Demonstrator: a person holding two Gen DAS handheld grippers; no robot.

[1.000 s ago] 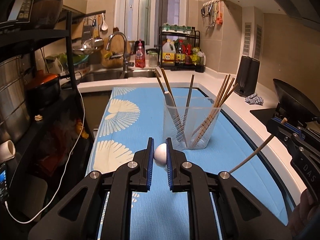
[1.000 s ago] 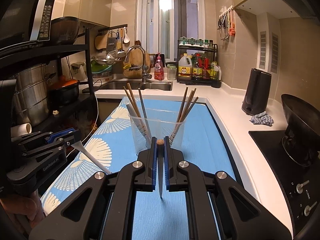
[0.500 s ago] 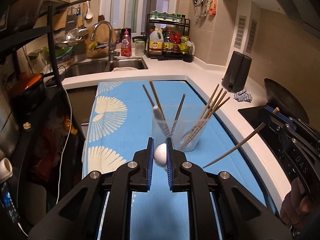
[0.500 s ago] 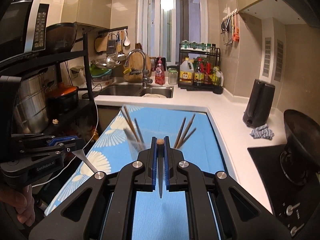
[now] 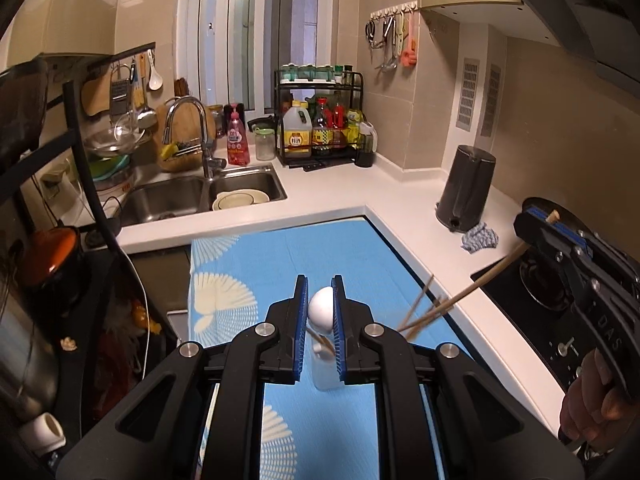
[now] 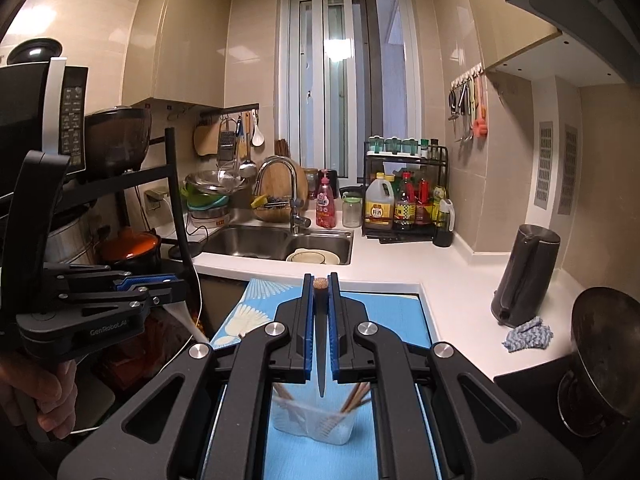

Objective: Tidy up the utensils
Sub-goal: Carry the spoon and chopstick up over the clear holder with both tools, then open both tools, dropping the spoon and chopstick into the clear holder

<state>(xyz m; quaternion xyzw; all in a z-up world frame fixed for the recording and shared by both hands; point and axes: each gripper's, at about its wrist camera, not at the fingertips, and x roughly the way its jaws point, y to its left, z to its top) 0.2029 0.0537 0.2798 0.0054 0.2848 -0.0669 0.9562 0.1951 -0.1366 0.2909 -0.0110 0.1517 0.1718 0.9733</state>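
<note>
The right gripper [image 6: 320,304] is squeezed tight on a wooden chopstick [image 6: 320,360]. The chopstick stands almost straight up and down between the blue pads [image 6: 306,328]. Its thick round end pokes out at the top of the jaws, and its thin tip points down, right at the clear plastic cup [image 6: 312,424]. The cup sits on the blue mat [image 6: 400,312], close under this gripper, just a bit to the near side of the tip. More chopsticks already lean inside the cup, some to the left and some to the right, with a gap in the middle.

The left gripper [image 5: 321,312] is squeezed tight on a white spoon [image 5: 321,308]. The round bowl of the spoon shows between the jaws. Its handle goes down and away toward the same cup [image 5: 326,376], which sits low and near in this view, mostly hidden behind the jaws.

Both grippers hang over the cup, one on each side. I think the chopstick goes in next, because its tip is nearest the mouth and already lined up. It needs to go straight down into the middle gap. If it tilts, it could bump the other sticks or tip the light cup
</note>
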